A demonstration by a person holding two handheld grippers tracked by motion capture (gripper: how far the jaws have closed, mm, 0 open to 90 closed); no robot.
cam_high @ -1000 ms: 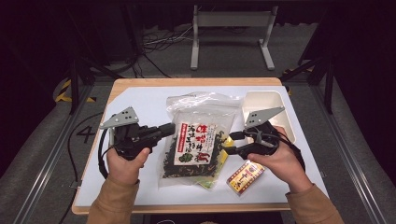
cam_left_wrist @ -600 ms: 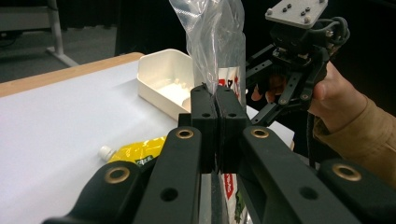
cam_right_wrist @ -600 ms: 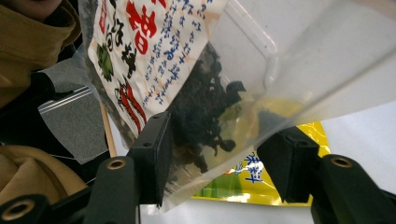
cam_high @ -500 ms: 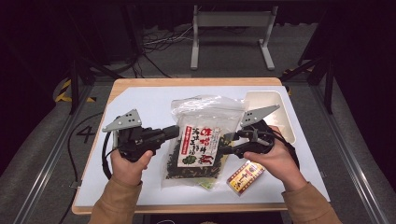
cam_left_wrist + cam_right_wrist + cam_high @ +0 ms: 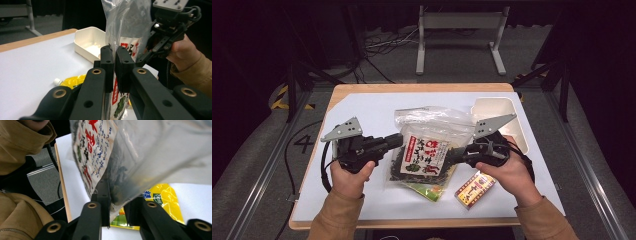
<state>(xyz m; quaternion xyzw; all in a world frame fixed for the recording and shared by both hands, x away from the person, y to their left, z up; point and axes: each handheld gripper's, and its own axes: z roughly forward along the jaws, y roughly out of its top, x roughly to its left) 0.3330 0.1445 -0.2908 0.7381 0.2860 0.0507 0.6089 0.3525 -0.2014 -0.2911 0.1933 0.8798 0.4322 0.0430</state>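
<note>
A clear bag of dark seaweed (image 5: pixel 427 150) with a red-and-white label is held up between both grippers over the white table (image 5: pixel 362 107). My left gripper (image 5: pixel 396 142) is shut on the bag's left edge; in the left gripper view its jaws (image 5: pixel 115 53) pinch the plastic of the bag (image 5: pixel 127 22). My right gripper (image 5: pixel 458 153) has just been closing its jaws, and they press on the bag's right edge. In the right gripper view the bag (image 5: pixel 155 152) hangs down between the jaws of the right gripper (image 5: pixel 116 195).
A yellow-green pouch (image 5: pixel 430 190) lies under the bag, the same pouch (image 5: pixel 165 200) lying beyond my right jaws. A small red-and-yellow box (image 5: pixel 474 189) lies by the right hand. A white tray (image 5: pixel 499 116) stands at the back right. The table's wooden edge (image 5: pixel 422 87) runs along the far side.
The right gripper's jaws have closed onto the bag's right edge. The left gripper has kept its grip and place.
</note>
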